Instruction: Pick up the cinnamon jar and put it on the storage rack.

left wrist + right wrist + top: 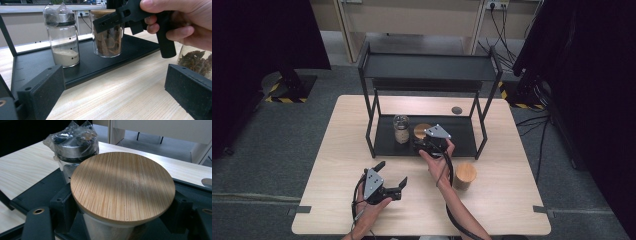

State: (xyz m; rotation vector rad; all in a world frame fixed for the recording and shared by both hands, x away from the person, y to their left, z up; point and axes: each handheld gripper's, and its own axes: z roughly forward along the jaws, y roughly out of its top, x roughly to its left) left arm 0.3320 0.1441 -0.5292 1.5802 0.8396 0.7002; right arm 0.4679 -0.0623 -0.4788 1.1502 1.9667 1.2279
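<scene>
Between my right gripper's [426, 145] spread jaws stood the bamboo-lidded jar [122, 187] on the rack's lower shelf [462, 135], so I judged squeezing evenly below the lid wisest, my left gripper [388, 176] open, idle.

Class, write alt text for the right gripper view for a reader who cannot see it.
A round bamboo lid on a glass jar sits between the right claw's two black jaws, on a black shelf tray. Behind it stands a plastic-wrapped metal-capped shaker, with the pale wooden table beyond.
</scene>
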